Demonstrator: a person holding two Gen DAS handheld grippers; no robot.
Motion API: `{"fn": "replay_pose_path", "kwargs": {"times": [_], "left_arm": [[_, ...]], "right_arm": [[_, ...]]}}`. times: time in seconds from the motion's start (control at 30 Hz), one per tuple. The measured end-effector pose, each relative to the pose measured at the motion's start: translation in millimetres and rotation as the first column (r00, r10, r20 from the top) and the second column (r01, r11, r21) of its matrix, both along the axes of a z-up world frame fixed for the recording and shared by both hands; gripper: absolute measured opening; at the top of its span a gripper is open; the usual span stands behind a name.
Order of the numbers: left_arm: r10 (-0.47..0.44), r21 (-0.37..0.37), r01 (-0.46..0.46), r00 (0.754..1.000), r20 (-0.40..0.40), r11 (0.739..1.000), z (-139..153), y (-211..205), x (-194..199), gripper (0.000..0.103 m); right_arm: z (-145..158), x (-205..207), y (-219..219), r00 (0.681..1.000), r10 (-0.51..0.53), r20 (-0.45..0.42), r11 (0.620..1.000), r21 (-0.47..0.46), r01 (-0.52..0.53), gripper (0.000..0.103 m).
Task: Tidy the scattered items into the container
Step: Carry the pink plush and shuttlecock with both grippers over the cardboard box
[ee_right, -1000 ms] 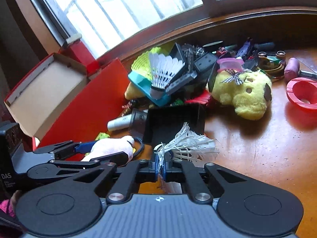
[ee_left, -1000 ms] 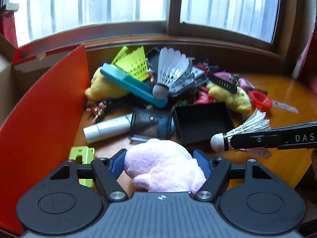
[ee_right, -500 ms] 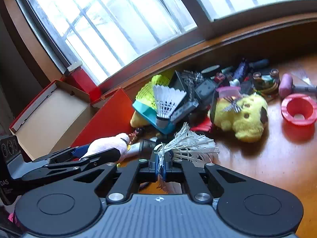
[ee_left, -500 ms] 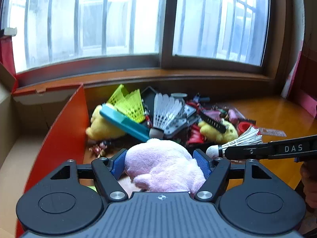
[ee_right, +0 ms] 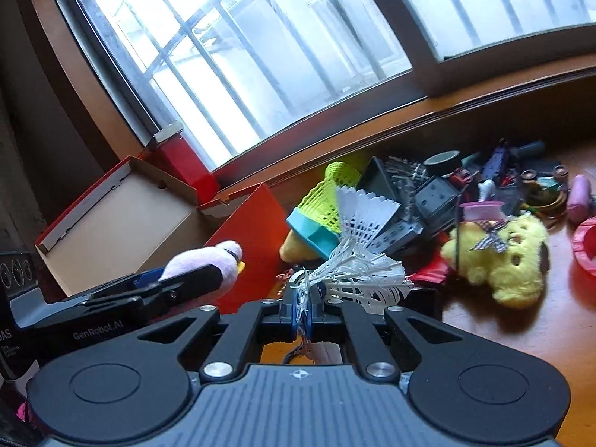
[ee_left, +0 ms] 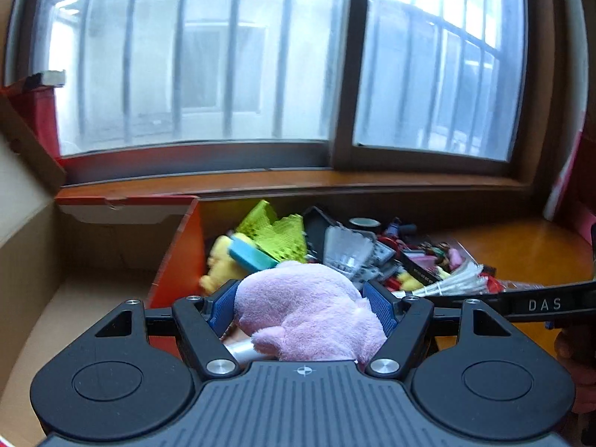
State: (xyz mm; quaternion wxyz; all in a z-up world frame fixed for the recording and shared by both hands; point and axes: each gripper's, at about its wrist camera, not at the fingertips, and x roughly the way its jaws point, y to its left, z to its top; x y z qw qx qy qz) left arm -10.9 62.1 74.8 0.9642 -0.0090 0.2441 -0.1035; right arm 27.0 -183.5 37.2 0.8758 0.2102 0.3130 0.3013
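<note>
In our left wrist view, our left tongs (ee_left: 301,307) are closed around a soft pink plush toy (ee_left: 309,309), with a blue pad pressing on each side of it. This view looks into the open cardboard box with red outer walls (ee_left: 74,260), whose brown inside sits to the left of the toy. It also shows our right tongs (ee_left: 439,300) coming in from the right as a long black bar with white letters. In our right wrist view, our right tongs (ee_right: 303,309) are pinched almost shut on a worn white feather shuttlecock (ee_right: 357,279). Only this view shows the whole box (ee_right: 123,219) from outside, with its red lid standing up behind it by the window. It also shows our left tongs (ee_right: 223,272) from the side, up in the air by the red front wall of the box with the pink toy (ee_right: 208,260) sticking out past their tips. The shuttlecock lies along the line of our right tongs, and its feathers fan out away from us, toward the pile; we cannot see its round end here. The pile sits on the brown wooden surface (ee_right: 521,335), to the right of the box. In it we see a fuzzy yellow plush toy with a checked bow (ee_right: 510,260), a clean white feather shuttlecock (ee_right: 365,212) and a yellow-green plastic shuttlecock (ee_right: 327,197).
</note>
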Motion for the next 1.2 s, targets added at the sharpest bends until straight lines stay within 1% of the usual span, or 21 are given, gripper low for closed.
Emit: {"fn": "replay_pose_path", "kwargs": {"times": [0.2, 0.37, 0.7, 0.97, 1.2], "left_arm": [[0.072, 0.014, -0.072, 0.997, 0.040, 0.997, 14, 20, -3, 0.071], [0.145, 0.009, -0.146, 0.988, 0.060, 0.989, 22, 43, -4, 0.071], [0.269, 0.001, -0.269, 0.962, 0.040, 0.963, 23, 86, -10, 0.071], [0.319, -0.007, -0.319, 0.947, 0.028, 0.948, 20, 114, -20, 0.071], [0.330, -0.008, -0.330, 0.944, 0.014, 0.944, 16, 132, -26, 0.072]], "right_arm": [[5, 7, 18, 0.999, 0.049, 0.007, 0.999, 0.022, -0.050, 0.005], [15, 14, 41, 0.994, 0.105, 0.032, 0.994, 0.029, -0.106, 0.005], [37, 27, 96, 0.971, 0.228, 0.076, 0.972, 0.030, -0.231, 0.005], [47, 29, 135, 0.955, 0.285, 0.087, 0.957, 0.036, -0.289, 0.005], [50, 29, 164, 0.943, 0.320, 0.088, 0.945, 0.039, -0.324, 0.005]]}}
